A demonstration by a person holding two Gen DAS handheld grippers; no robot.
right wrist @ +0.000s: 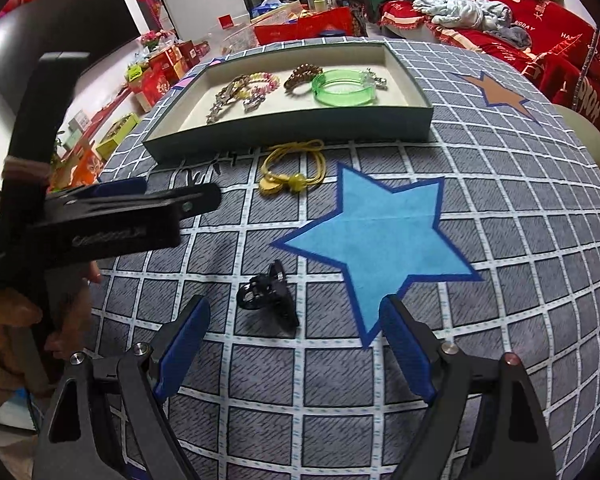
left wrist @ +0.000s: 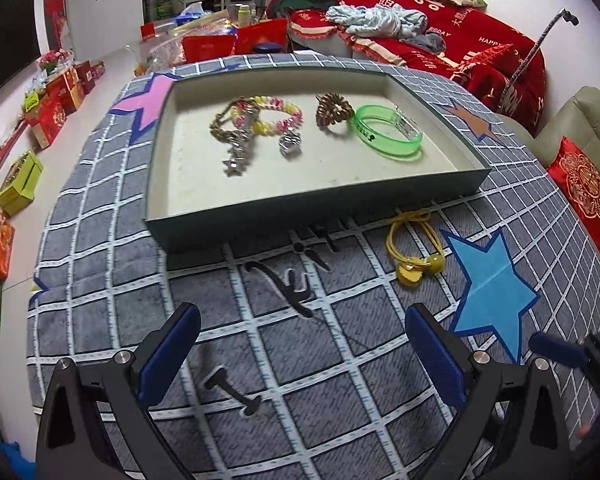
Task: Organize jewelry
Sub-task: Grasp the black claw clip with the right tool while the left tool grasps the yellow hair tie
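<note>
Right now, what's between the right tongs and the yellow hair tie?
A black hair clip lies on the cloth just ahead of the right tongs, with the yellow hair tie farther on. The right wrist view shows it.

A shallow tray [left wrist: 320, 208] sits on the tablecloth [left wrist: 284, 360] ahead of my tongs. In it, left to right: a tangle of chain and bead bracelets [left wrist: 252, 128], a coiled hair tie [left wrist: 334, 110], a bangle [left wrist: 388, 132] with a clasp piece touching its right rim. Just before the tray's front wall, toward its right end, lies a cord hair tie [right wrist: 292, 166]. Nearer me, a clip [right wrist: 268, 296] lies just ahead of my right gripper [right wrist: 296, 344], left of a star patch [right wrist: 380, 236]. My left gripper [left wrist: 300, 352] stands to the left.
</note>
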